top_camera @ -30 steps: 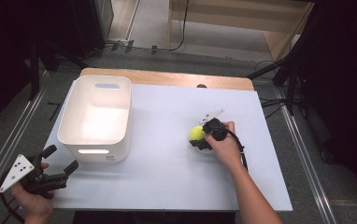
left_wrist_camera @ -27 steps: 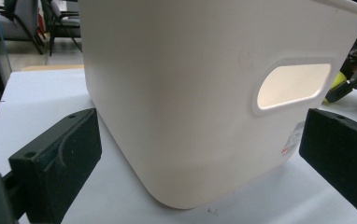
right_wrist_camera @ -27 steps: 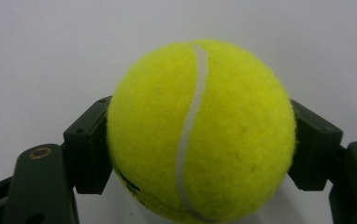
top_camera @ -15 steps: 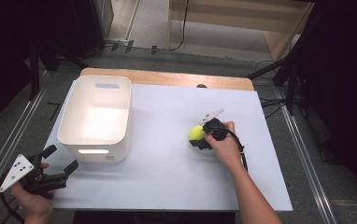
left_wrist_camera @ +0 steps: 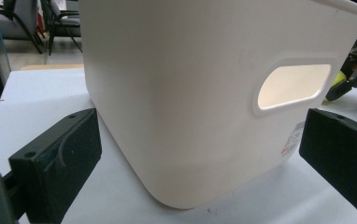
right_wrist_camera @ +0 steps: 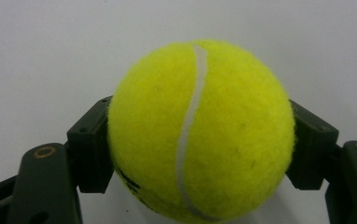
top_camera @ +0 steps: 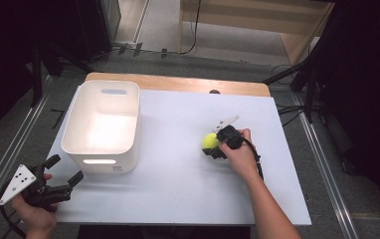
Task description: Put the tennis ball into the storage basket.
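Change: the right claw (top_camera: 212, 147) has just squeezed its jaws in a little more, with the ball between them. Both hands are in the same spots as a second ago. The ball and the box have not moved either.
Ball: a yellow tennis ball (right_wrist_camera: 200, 128) sits on the desk, right of the middle, well apart from the box. It is round and fuzzy, with one curvy white line running over it and a bit of black print low down.
Right claw: clenched on the tennis ball. One black jaw presses each side of it, as the right gripper view shows. The jaws are flat, hard blocks with small screw holes.
Right hand: the hand (top_camera: 240, 154) wraps the claw's body from the near side, and a black cable runs back along the arm.
Left claw: the left claw (top_camera: 63, 172) is released, its jaws spread wide with nothing between them. It hovers by the near left corner of the desk, pointing at the box. A grey three-cornered plate with dots sits on top.
Box: a white plastic box (top_camera: 103, 124) stands on the left side. It is smooth, with round corners and a long handle hole in its near wall.
Desk: the desk (top_camera: 178, 194) has a flat, smooth, pale top with a wooden strip along the far edge.
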